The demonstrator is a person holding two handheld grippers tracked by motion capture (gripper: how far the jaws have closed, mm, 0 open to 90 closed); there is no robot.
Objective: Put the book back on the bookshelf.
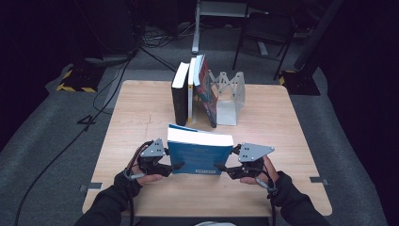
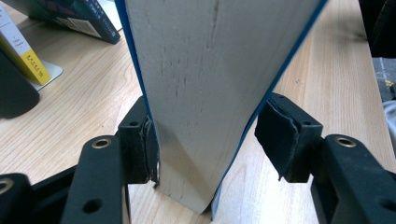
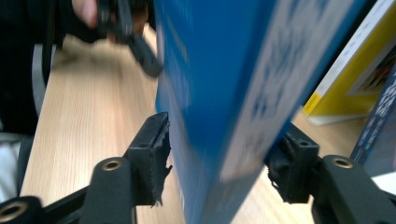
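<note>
High view: blue book (image 1: 200, 155) sits low center of the frame on the wooden table (image 1: 136, 113), left gripper (image 1: 175, 166) and right gripper (image 1: 221, 166) at its two sides. A row of books (image 1: 194, 89) leans on a metal bookend (image 1: 230, 96) above.

Left gripper view: jaws spread around the page edge (image 2: 205, 93), one pad touching.

Right gripper view: jaws straddle the blurry blue cover (image 3: 219, 93), grip unclear.

Lit table, dark surroundings (close-ups blurred)
</note>
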